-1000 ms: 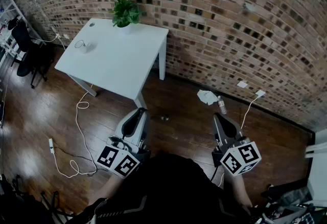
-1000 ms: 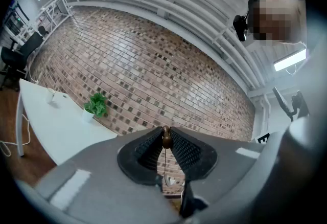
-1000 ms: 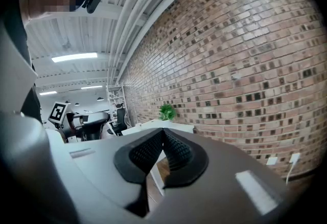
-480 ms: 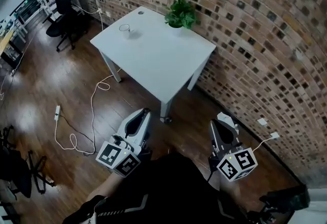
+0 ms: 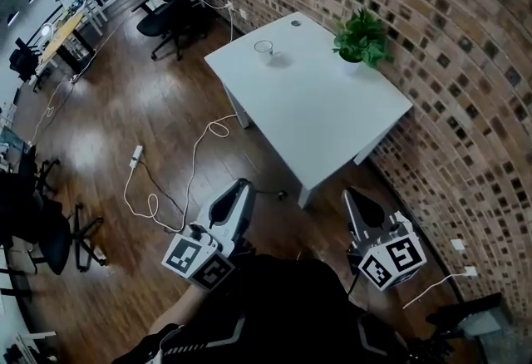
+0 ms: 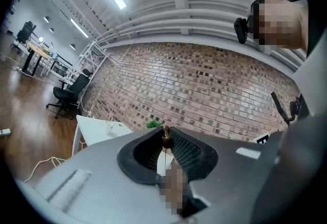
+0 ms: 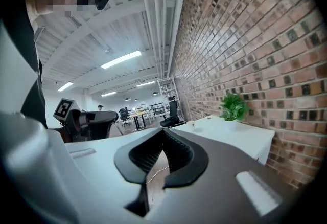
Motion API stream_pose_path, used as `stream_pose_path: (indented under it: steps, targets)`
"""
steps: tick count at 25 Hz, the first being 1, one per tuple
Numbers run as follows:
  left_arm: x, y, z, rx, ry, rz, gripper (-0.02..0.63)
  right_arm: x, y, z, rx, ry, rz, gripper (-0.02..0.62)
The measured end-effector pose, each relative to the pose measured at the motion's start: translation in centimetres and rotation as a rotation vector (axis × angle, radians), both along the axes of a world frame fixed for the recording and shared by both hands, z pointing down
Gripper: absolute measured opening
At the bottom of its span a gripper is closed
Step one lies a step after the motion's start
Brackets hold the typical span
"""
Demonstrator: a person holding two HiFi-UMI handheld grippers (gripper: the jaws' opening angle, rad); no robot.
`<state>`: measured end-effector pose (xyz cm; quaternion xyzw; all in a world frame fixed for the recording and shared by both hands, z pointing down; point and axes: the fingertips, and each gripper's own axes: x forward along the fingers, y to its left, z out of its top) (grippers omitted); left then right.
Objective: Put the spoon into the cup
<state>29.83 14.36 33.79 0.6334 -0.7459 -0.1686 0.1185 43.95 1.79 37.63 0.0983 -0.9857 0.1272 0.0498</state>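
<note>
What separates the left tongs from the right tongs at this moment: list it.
The left tongs are shut on the spoon; the right tongs are shut with nothing between them. In the head view the left tongs sit over the wooden floor, the right tongs nearer the brick wall. Both stand short of the white table with the cup.
</note>
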Motion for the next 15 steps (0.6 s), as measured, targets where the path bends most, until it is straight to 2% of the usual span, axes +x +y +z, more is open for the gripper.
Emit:
stream_pose_path:
  steps: [4, 8, 12, 15]
  targets:
    - [-1.7, 0.0, 0.0, -0.008, -0.002, -0.042, 0.041, -2.7, -1.1, 0.9, -0.028, 0.008, -0.037, 0.006]
    - [-5.4, 0.7, 0.0, 0.0, 0.011, -0.07, 0.041, -6.0, -0.9, 1.2, -0.023, 0.032, -0.054, 0.006]
    - [-10.7, 1.0, 0.8, 0.021, 0.037, -0.063, 0.041, -10.3, -1.3, 1.5, -0.025, 0.042, 0.001, 0.006]
    - [-14.7, 1.5, 0.0, 0.048, -0.003, -0.016, 0.041, -14.2, -0.7, 0.4, -0.016, 0.009, 0.044, 0.006]
